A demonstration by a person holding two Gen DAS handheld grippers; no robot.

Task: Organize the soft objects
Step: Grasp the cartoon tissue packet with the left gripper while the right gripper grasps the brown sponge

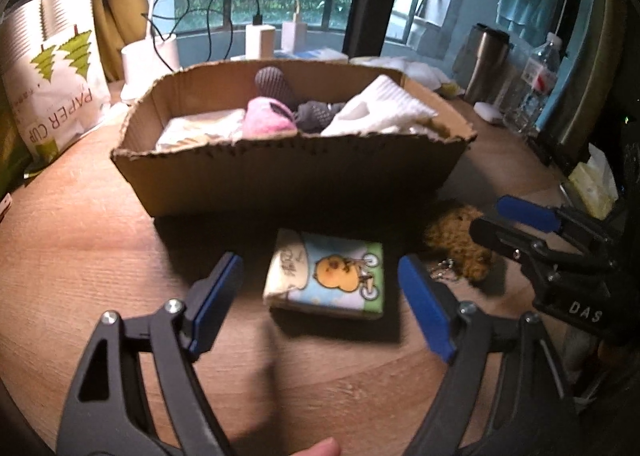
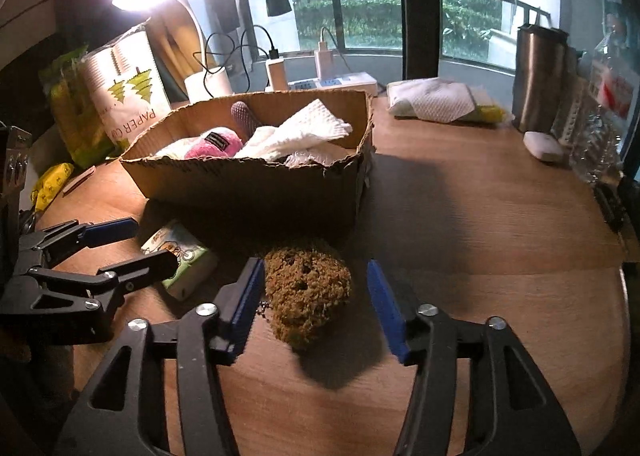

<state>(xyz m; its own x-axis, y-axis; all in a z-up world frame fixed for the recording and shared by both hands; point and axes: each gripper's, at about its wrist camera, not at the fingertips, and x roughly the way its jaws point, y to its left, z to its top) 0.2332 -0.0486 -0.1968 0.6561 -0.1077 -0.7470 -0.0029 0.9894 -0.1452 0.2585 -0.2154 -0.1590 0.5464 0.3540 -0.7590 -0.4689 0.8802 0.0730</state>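
- The wooden table (image 2: 480, 256) carries everything; its back edge is crowded with a paper cup bag (image 1: 56, 95), chargers, a steel flask (image 2: 538, 75) and a water bottle (image 1: 536, 83), well apart from the working area in front.
- The cardboard box (image 1: 288, 175) sits open-topped in the middle, evidently as the collecting bin: it already holds a pink plush (image 1: 268, 117), a grey knitted piece, and white cloths (image 2: 296, 131).
- The left gripper (image 1: 320, 292) hovers low with its blue pads spread wide on either side of the cloth book (image 1: 326, 276), touching neither side, seemingly lined up to pinch it.
- The right gripper (image 2: 316, 304) is likewise spread wide around the brown toy (image 2: 306, 292), one pad just beside its left edge, nothing gripped yet.
- The cloth book lies flat on the table just in front of the box; it is a squarish, padded block printed with an orange cartoon figure on blue and green.
- The brown toy rests on the table near the box's front right corner: a shaggy, rounded lump with a small ball chain trailing from it, likely to squash when squeezed.
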